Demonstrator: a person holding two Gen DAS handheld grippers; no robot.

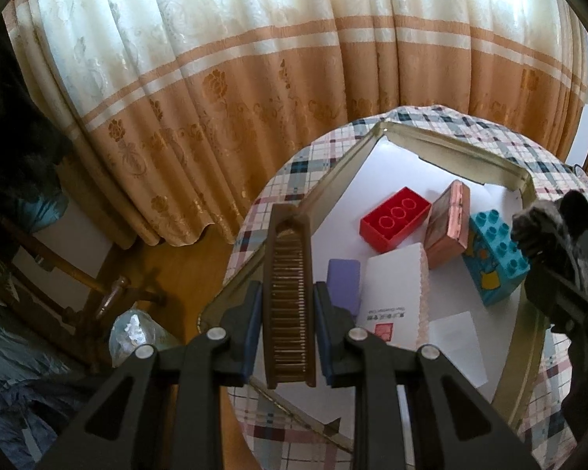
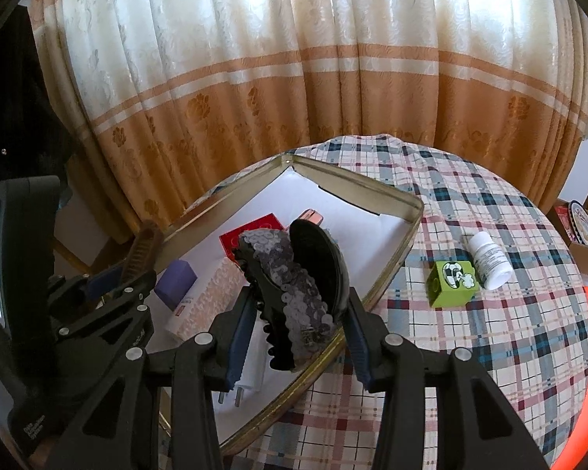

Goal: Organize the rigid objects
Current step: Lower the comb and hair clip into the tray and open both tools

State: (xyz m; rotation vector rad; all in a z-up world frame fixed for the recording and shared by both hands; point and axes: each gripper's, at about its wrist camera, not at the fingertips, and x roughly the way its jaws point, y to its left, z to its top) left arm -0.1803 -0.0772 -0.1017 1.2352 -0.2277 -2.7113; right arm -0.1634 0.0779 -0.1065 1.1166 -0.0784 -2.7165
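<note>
My left gripper point(image 1: 288, 313) is shut on a long brown comb point(image 1: 288, 270) with fine teeth, held over the near left rim of a metal tray point(image 1: 450, 145) lined with white paper. In the tray lie a red brick point(image 1: 394, 219), a copper box point(image 1: 449, 231), a teal brick point(image 1: 494, 254), a purple block point(image 1: 344, 286) and a white carton point(image 1: 392, 301). My right gripper point(image 2: 298, 313) is shut on a black sequined hair clip point(image 2: 294, 286), held above the tray's near right rim point(image 2: 325, 352). A white plug point(image 2: 247, 376) lies below it.
The tray sits on a round table with a plaid cloth point(image 2: 490, 352). To the tray's right, a green cube point(image 2: 452, 284) and a white bottle point(image 2: 488, 260) rest on the cloth. A curtain point(image 2: 294, 98) hangs behind. Wooden chair legs point(image 1: 109, 293) stand to the left, below the table.
</note>
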